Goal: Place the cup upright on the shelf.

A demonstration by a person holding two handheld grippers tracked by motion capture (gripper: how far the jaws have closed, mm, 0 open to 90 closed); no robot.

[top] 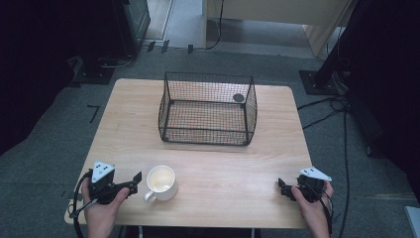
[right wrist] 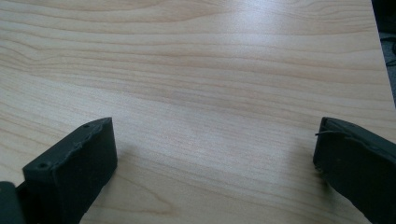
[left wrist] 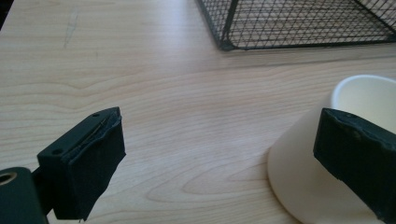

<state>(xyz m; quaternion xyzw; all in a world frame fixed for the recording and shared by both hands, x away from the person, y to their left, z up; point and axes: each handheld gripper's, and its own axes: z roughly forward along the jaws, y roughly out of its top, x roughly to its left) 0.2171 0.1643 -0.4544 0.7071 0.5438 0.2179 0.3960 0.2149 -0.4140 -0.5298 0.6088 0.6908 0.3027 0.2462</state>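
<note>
The cup (top: 161,182), a single cream-white one with its handle turned toward the lower left of the high view, stands upright in the lower left part of that picture, near the front edge of the table.

Largest first: there is one wooden table (top: 213,163), pale and grained, filling the middle of the high view. On it, in the upper centre, stands one black wire basket (top: 208,109); a small dark round thing (top: 238,97) shows at its far right corner, though the mesh makes it hard to say whether it lies inside or behind. Then the cup, then two grippers, one in each of the person's hands at the bottom of the picture.

The left gripper (top: 134,181) sits at the lower left, its jaws spread wide and pinching nothing. The cup is just to the right of its tips; in the left gripper view the cup (left wrist: 327,158) fills the lower right, partly behind the right-hand jaw, with bare wood between the two pads.

The right gripper (top: 282,187) rests at the lower right, well apart from the cup, jaws likewise spread over bare wood.

No brand, label or writing can be read on anything.
</note>
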